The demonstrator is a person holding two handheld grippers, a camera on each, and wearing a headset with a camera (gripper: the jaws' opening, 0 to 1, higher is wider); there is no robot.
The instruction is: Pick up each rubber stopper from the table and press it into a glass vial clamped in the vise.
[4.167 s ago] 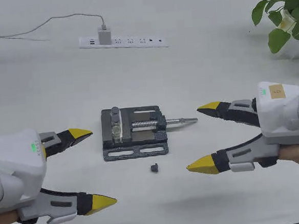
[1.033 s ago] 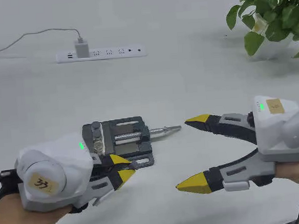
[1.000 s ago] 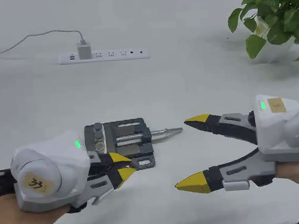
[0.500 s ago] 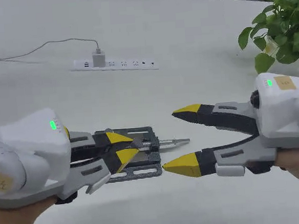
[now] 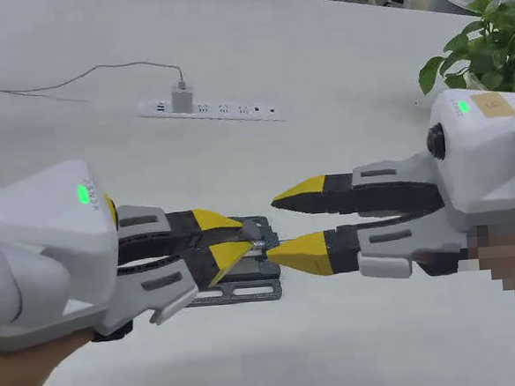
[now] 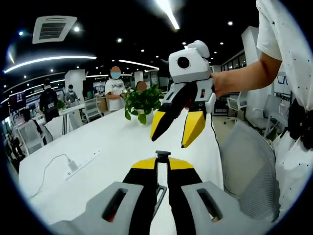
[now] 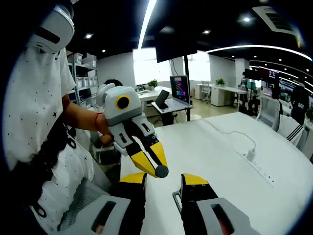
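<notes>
Left gripper [image 5: 241, 236]: jaws nearly closed, pinching the rubber stopper [image 6: 162, 155] at the tips. It is held up off the table, the stopper projecting forward. In the head view the vise [image 5: 247, 289] shows beneath the tips, the vial hidden. Right gripper [image 5: 278, 227]: jaws spread, facing tip to tip, the stopper just short of its gap. Judged: the left carries and must descend.
</notes>
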